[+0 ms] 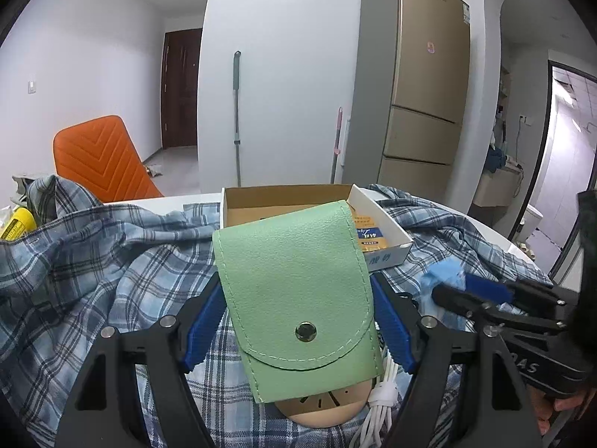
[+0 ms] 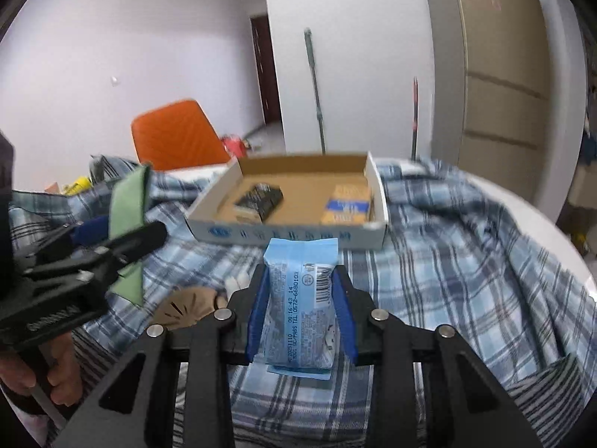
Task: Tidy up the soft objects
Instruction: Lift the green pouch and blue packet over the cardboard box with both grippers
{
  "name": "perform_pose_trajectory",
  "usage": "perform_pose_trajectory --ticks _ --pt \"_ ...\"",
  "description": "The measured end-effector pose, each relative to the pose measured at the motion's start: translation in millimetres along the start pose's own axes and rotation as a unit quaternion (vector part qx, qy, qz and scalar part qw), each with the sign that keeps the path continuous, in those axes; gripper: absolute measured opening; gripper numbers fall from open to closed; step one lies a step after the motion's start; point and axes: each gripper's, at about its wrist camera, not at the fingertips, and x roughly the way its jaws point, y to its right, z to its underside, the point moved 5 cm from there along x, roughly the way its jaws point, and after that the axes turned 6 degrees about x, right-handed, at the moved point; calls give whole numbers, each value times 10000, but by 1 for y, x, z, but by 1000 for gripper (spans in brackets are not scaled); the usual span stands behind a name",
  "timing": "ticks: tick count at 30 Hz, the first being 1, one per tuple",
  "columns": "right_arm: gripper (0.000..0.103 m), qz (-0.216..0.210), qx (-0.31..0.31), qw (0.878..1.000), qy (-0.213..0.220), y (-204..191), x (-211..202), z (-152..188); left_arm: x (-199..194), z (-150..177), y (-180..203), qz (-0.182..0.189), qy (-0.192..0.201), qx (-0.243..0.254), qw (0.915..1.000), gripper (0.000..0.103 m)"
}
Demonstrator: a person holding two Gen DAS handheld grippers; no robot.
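My left gripper (image 1: 296,283) is shut on a green leather pouch (image 1: 298,298) with a metal snap, held above the plaid cloth (image 1: 93,261) just short of the cardboard box (image 1: 261,196). My right gripper (image 2: 300,280) is shut on a light blue snack packet (image 2: 300,298), held in front of the box (image 2: 287,233). The box holds a dark packet (image 2: 261,199) and a blue-and-orange packet (image 2: 347,207). The left gripper with the pouch (image 2: 128,201) shows at the left of the right wrist view; the right gripper with the blue packet (image 1: 446,276) shows at the right of the left wrist view.
A tan round object (image 1: 324,407) and a white bundled cable (image 1: 380,399) lie on the cloth under the pouch. A yellow item (image 1: 18,222) sits at the far left. An orange chair (image 1: 100,156) stands behind the table. A fridge (image 1: 421,86) stands at the back right.
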Motion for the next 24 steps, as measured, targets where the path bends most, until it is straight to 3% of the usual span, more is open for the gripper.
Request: perform_pose_trajectory --ticks 4,12,14,16,24 --pt "33 19 -217 9990 399 -9 -13 -5 -3 -1 1 -2 80 37 10000 78" --pt "33 12 -241 9977 632 -10 -24 -16 -18 -12 3 -215 415 115 9988 77" --pt "33 75 -324 9959 837 -11 -33 -28 -32 -23 4 -302 713 141 9969 77" --pt "33 183 -377 9939 1024 -13 -39 -43 -51 -34 8 -623 1161 235 9910 78" --pt "33 296 -480 9786 1978 -13 -36 -117 -70 -81 12 -651 2269 352 9711 78"
